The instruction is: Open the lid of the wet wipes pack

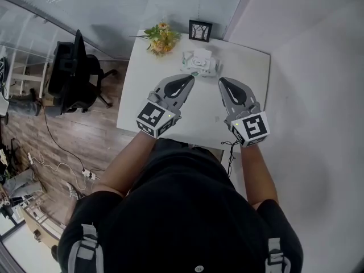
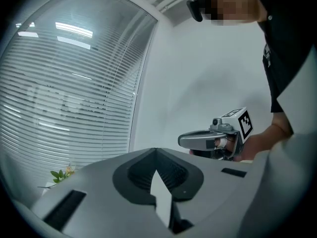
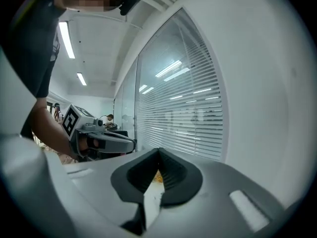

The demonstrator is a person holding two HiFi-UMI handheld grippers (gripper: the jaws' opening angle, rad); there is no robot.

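Your left gripper (image 1: 188,79) and right gripper (image 1: 223,82) are both pressed together, empty, near the wet wipes pack (image 1: 200,62).

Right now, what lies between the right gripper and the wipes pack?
Nothing; the head view shows only bare table between right gripper and wipes pack.

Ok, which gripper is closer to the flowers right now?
Left. The left gripper is on the person's side of the flowers, slightly to their right in the head view. The right gripper is farther right, beyond the wet wipes pack.
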